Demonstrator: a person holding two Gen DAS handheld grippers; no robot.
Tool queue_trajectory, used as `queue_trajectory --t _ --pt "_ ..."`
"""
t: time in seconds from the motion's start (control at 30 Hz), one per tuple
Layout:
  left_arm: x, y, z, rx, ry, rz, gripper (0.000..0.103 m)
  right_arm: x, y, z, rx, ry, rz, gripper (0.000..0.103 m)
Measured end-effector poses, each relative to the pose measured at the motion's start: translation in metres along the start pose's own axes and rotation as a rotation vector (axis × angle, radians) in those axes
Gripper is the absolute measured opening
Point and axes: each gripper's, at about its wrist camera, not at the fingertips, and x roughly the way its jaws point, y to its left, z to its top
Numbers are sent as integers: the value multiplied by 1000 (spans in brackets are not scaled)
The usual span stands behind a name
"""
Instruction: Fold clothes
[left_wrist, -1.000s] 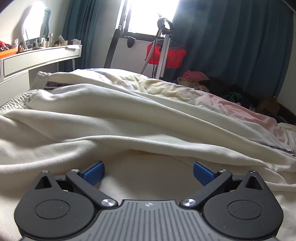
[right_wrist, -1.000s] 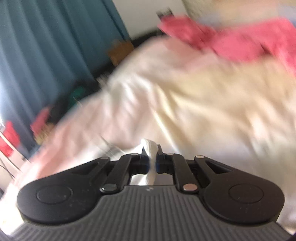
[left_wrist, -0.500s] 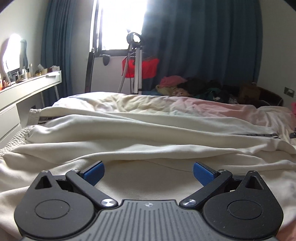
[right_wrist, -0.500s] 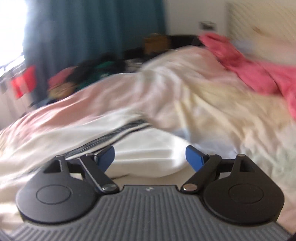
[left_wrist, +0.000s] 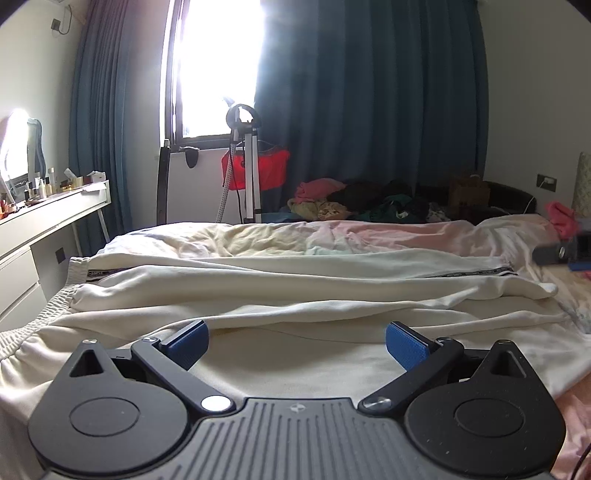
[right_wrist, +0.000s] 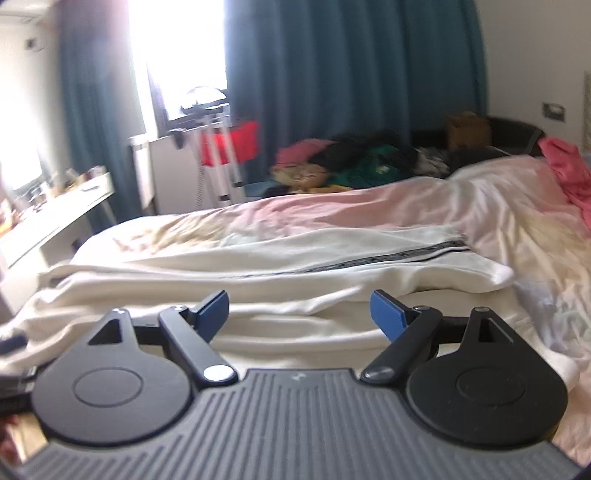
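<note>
Trousers (left_wrist: 295, 291) of cream cloth lie stretched lengthwise across the bed (left_wrist: 258, 236), one leg laid over the other, the elastic waistband at the left end and the cuffs at the right. That first lengthwise fold looks done, judging by how the legs are stacked; the crosswise folds that would bring cuffs toward waistband are not yet made, so most of the work is left. The left tool (left_wrist: 295, 341) has its blue fingers spread wide with nothing between them, just above the near edge of the cloth around its middle. The right tool (right_wrist: 300, 312) is likewise spread and empty, near the same edge, further toward the cuffs.
</note>
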Motion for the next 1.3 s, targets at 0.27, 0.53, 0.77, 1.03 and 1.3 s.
queue_trajectory --t 0.27,0.53,0.77,1.03,1.3 --pt "-24 10 -10 -38 -31 65 103 -37 22 -13 -48 -94 -5 85" --pt "-32 44 -8 -150 -13 172 103 -38 15 -19 -44 -91 -4 85" --pt "-27 119 -22 -383 161 291 102 -43 -2 -17 -17 -120 -69 85" --pt "-28 222 -12 -730 234 348 102 -49 -30 -18 94 -133 -42 85" --pt "-11 284 -3 -754 261 448 102 -49 -78 -21 294 -142 -42 85"
